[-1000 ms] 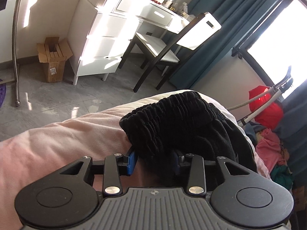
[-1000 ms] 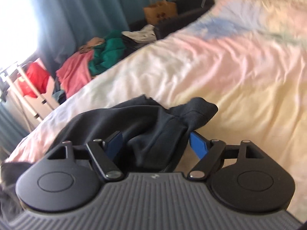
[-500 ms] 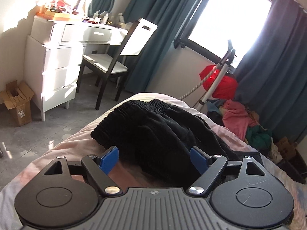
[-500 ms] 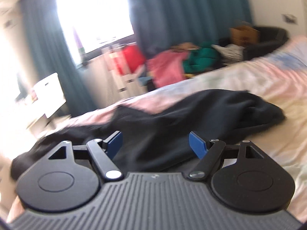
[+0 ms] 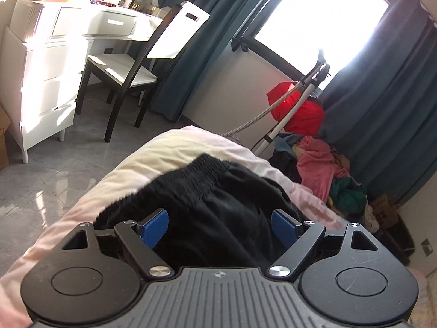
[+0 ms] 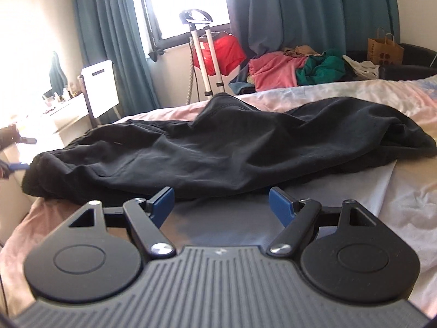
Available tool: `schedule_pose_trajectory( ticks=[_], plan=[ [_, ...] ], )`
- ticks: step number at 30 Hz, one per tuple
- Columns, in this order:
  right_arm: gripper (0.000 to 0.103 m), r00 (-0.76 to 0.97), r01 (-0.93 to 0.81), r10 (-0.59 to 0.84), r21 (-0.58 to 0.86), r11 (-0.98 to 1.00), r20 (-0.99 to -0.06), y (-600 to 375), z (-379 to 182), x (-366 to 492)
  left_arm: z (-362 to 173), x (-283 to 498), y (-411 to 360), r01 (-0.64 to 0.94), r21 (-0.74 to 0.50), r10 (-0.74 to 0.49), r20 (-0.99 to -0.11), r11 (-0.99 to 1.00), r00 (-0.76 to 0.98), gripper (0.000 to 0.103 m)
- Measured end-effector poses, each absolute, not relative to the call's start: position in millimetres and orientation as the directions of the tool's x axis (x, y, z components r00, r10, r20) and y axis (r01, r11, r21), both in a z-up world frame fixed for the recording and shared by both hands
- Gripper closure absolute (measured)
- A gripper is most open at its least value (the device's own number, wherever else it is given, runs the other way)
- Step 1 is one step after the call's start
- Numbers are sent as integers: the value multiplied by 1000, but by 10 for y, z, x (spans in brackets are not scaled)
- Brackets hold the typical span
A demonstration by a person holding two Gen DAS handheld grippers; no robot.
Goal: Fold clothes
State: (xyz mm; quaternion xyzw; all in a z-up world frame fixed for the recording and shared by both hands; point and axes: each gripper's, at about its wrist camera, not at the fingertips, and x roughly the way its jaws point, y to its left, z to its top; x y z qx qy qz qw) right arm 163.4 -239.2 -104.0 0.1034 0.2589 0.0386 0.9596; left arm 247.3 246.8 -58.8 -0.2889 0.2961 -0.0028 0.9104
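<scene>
A pair of black trousers [image 6: 207, 150] lies stretched across the pale pink bed cover [image 6: 404, 191]. Its elastic waistband [image 5: 196, 175] lies near the bed's corner in the left wrist view. My left gripper [image 5: 220, 225] is open, its blue pads on either side of the black cloth [image 5: 218, 218] just above it. My right gripper [image 6: 221, 201] is open and empty, just in front of the trousers' near edge, not touching them. The left gripper's blue tips [image 6: 19, 153] show at the far left of the right wrist view, by the waistband end.
A pile of pink and green clothes [image 6: 295, 68] lies beyond the bed. A garment steamer with a red item [image 5: 297, 109] stands by the window. A chair [image 5: 131, 63] and white dresser [image 5: 49, 63] stand on the grey floor past the bed's corner.
My left gripper has let go of the waistband and opened. Both grippers drew back from the trousers, which now lie spread out flat on the bed.
</scene>
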Motion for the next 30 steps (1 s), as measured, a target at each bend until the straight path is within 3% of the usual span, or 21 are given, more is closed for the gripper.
schedule_pose_trajectory(
  ticks=[5,12,13,14,15,19,21,23,24,30],
  plan=[
    [25,836,-38,145,208,977,-530,-2316,-1407,1980,-610,3505,2940,-132,-648,-352,-560,750,750,12],
    [25,783,-33,196,276,961,-590,-2208,-1748,2407,-1009,4559,3097,-216,-658,-428,-669,721,608,14],
    [24,781,-30,198,281,959,-592,-2204,-1770,2446,-1078,4638,3090,-213,-672,-464,-673,709,576,20],
    [24,779,-30,198,281,959,-595,-2200,-1787,2484,-1147,4718,3084,-211,-685,-499,-675,697,544,36],
    [24,783,-30,197,281,959,-590,-2202,-1805,2499,-1215,4797,3077,-209,-699,-533,-675,684,511,44],
    [23,792,-19,190,288,957,-580,-2205,-1859,2549,-1248,4908,2823,-91,-727,-641,-651,681,407,48],
    [23,795,-22,188,283,959,-577,-2192,-1853,2560,-1260,4892,2655,-63,-697,-621,-673,715,401,58],
    [23,798,-16,186,288,958,-573,-2195,-1848,2544,-1187,4659,2542,-31,-670,-593,-676,742,437,87],
    [24,799,-15,188,294,956,-571,-2203,-1841,2531,-1120,4472,2497,2,-668,-594,-661,745,458,94],
    [25,805,6,194,334,942,-560,-2284,-1779,2460,-716,3351,2226,195,-626,-606,-554,755,571,94]
  ],
)
